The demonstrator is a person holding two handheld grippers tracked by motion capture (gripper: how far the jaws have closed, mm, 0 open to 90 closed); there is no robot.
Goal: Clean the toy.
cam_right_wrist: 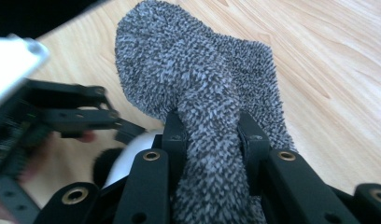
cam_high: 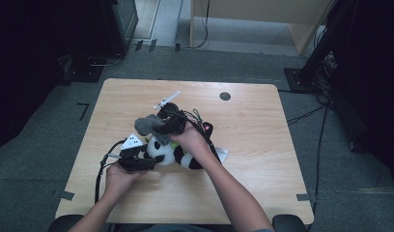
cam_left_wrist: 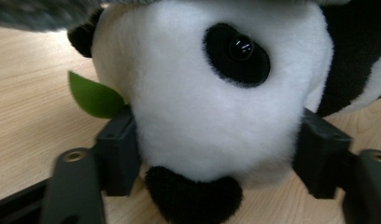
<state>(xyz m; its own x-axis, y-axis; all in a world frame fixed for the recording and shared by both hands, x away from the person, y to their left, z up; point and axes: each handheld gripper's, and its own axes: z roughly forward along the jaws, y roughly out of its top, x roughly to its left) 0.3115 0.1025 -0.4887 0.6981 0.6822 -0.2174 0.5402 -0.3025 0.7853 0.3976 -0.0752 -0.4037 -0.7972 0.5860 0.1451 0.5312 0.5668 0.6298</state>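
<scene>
A black-and-white panda plush [cam_high: 168, 155] lies at the middle of the wooden table [cam_high: 253, 145]. My left gripper [cam_high: 150, 161] is shut on the panda's white head [cam_left_wrist: 212, 107], one jaw pressing each side. A green felt leaf [cam_left_wrist: 93, 95] sticks out beside the head. Just above the panda hangs a fuzzy grey sock [cam_high: 147, 124]. My right gripper [cam_high: 162, 126] is shut on the sock [cam_right_wrist: 198, 79], which bunches between the jaws [cam_right_wrist: 209, 140]. In the right gripper view the left gripper [cam_right_wrist: 62, 116] shows close by, below the sock.
A small white stick-like part [cam_high: 167, 100] lies beyond the sock. A black round hole [cam_high: 225, 95] sits in the table's far right part. A white tag [cam_high: 222, 153] pokes out right of the panda. Cables trail from both grippers.
</scene>
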